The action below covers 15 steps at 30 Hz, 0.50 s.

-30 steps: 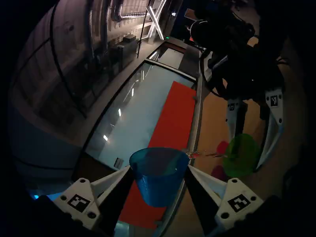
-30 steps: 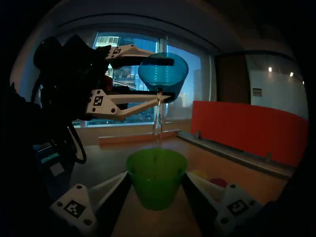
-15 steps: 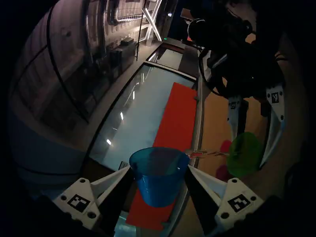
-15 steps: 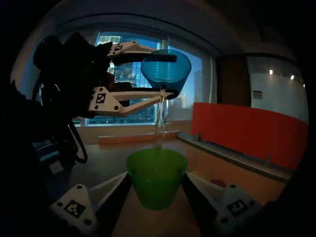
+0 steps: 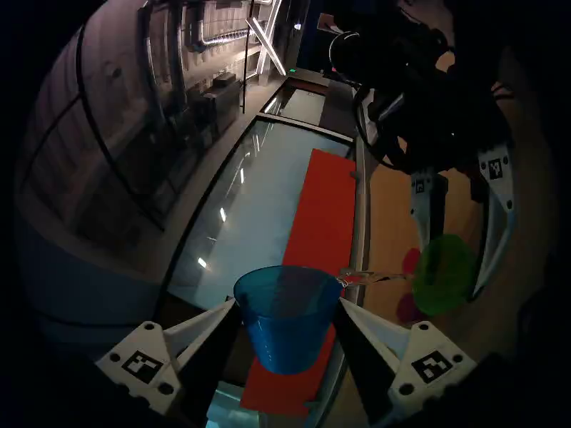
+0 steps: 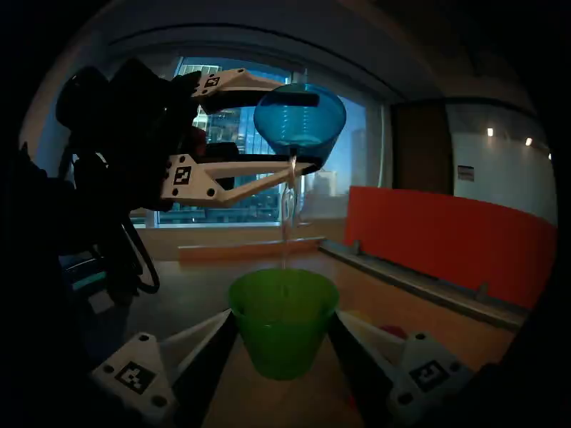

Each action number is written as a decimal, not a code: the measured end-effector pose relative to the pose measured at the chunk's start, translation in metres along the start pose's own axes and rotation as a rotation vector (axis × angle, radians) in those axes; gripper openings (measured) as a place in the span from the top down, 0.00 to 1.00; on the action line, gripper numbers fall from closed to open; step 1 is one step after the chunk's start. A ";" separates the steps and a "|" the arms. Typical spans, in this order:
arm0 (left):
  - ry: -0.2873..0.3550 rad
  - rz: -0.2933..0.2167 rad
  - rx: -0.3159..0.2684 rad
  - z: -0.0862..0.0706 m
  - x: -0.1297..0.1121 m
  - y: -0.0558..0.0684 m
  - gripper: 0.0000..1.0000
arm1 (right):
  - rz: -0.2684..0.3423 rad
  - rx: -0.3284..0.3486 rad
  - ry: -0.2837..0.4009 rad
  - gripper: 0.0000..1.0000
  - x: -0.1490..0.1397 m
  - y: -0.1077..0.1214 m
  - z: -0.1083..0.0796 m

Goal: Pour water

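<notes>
Upper left of the right gripper view: left gripper [image 6: 312, 130] rolled onto its side, one finger above the other, clenched on the blue cup [image 6: 300, 125]; behind it a dark mass, hard to make out. Blue cup at upper centre, tipped far over, long axis near level, lowest lip spilling a thin water stream [image 6: 287, 214] straight down. Below, at lower centre, green cup [image 6: 283, 324] upright, mouth up, grasped between the right gripper [image 6: 283, 314] fingers; water level inside too dim to tell. Just right, small coloured shapes on the table [image 6: 400, 307], mostly hidden. Far right, red panel [image 6: 450, 235], edge cut off.
</notes>
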<state>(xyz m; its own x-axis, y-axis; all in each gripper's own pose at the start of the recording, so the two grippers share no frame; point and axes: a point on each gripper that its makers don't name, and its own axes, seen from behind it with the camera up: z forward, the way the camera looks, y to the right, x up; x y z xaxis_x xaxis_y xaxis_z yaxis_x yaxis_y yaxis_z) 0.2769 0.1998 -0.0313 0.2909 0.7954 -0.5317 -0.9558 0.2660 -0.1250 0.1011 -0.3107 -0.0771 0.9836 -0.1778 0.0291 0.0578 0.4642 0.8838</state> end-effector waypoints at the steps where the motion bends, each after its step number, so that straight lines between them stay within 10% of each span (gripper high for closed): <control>1: 0.000 0.004 0.001 0.000 0.000 0.000 0.16 | 0.000 0.000 0.000 0.14 0.000 0.000 0.000; 15: 0.004 0.060 0.010 -0.002 0.005 -0.002 0.16 | -0.001 -0.001 0.006 0.14 0.001 -0.002 -0.001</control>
<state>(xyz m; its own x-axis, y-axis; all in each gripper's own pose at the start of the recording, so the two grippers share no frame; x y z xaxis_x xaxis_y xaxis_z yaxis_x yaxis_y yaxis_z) 0.2798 0.2019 -0.0355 0.2331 0.8081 -0.5409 -0.9710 0.2236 -0.0843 0.1024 -0.3113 -0.0790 0.9846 -0.1733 0.0251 0.0592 0.4646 0.8835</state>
